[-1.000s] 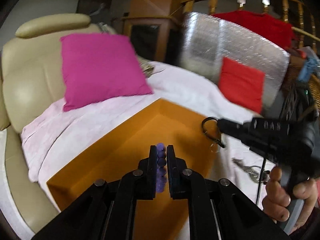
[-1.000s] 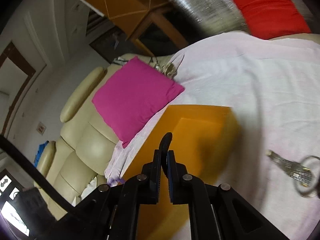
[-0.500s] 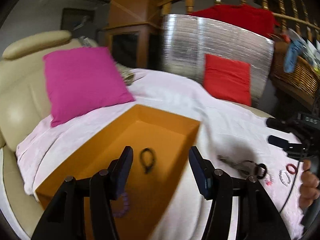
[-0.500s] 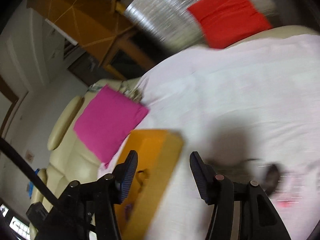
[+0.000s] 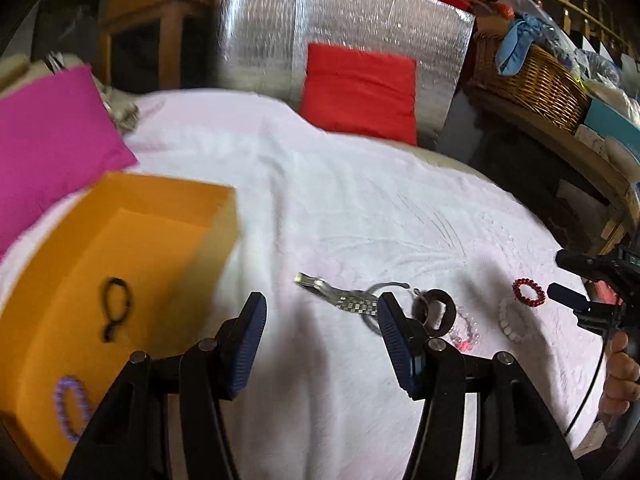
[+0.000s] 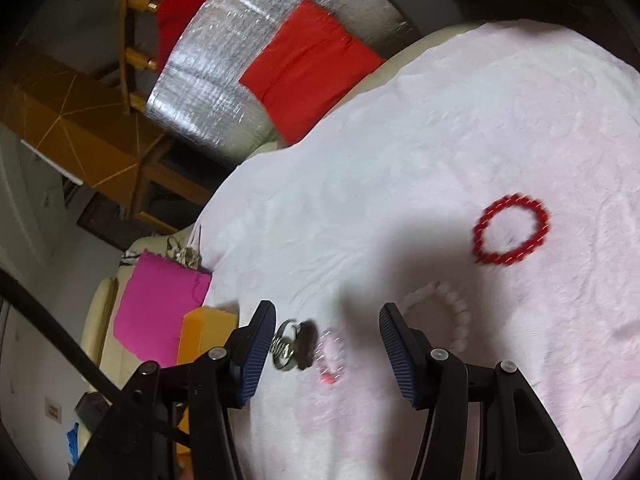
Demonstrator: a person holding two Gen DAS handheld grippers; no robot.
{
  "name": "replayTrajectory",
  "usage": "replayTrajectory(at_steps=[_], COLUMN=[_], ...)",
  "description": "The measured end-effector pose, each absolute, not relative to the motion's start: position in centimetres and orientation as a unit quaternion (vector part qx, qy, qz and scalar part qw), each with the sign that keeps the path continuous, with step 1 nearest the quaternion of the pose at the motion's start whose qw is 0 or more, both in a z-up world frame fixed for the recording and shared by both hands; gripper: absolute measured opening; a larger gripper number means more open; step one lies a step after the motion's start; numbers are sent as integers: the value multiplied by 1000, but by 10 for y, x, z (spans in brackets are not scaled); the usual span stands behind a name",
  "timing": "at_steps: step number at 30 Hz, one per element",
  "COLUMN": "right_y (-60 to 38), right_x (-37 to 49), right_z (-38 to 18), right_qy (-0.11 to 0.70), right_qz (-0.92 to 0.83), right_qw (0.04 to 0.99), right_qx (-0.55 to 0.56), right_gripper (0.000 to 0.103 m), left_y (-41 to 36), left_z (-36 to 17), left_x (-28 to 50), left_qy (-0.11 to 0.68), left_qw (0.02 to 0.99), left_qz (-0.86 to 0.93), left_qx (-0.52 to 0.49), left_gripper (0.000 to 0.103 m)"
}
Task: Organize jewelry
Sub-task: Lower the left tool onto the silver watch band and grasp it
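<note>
Orange box (image 5: 168,216) on white cloth (image 5: 320,184) holds black loop (image 5: 115,308) and purple bead bracelet (image 5: 70,408): two pieces sorted. Left on cloth: metal link watchband (image 5: 348,302), dark ring (image 5: 436,312), clear-pink beads (image 5: 466,330), white bead bracelet (image 6: 444,312), red bead bracelet (image 6: 510,230). Left hand-held gripper (image 5: 320,332) spread, empty. Right hand-held gripper (image 6: 326,346) spread, empty, above clear-pink beads.

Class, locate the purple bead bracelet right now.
In the left wrist view, the purple bead bracelet lies inside the orange box, at its near left corner, nearer the camera than the black cord bracelet.
</note>
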State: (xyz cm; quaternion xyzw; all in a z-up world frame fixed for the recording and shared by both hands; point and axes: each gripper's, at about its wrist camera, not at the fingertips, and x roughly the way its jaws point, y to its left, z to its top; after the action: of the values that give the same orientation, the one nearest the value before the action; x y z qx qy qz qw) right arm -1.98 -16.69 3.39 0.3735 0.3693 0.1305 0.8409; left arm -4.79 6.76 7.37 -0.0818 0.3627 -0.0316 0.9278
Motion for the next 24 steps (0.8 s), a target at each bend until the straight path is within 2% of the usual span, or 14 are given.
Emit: replayTrajectory(at_steps=[11, 19, 24], right_y=[-183, -200, -180], right_x=[-25, -19, -9], right_z=[37, 26, 19], right_qy=[355, 365, 388], right_qz=[131, 106, 135], right_qw=[849, 846, 838], right_qx=[367, 374, 360], right_gripper=[58, 58, 57], left_y=[61, 65, 62], left_z=[44, 19, 35], left_x=[-3, 25, 16], left_qy=[402, 444, 419], left_qw=[900, 871, 884], left_qz=[-37, -40, -45], left_qx=[-164, -207, -203], left_gripper=[56, 8, 2])
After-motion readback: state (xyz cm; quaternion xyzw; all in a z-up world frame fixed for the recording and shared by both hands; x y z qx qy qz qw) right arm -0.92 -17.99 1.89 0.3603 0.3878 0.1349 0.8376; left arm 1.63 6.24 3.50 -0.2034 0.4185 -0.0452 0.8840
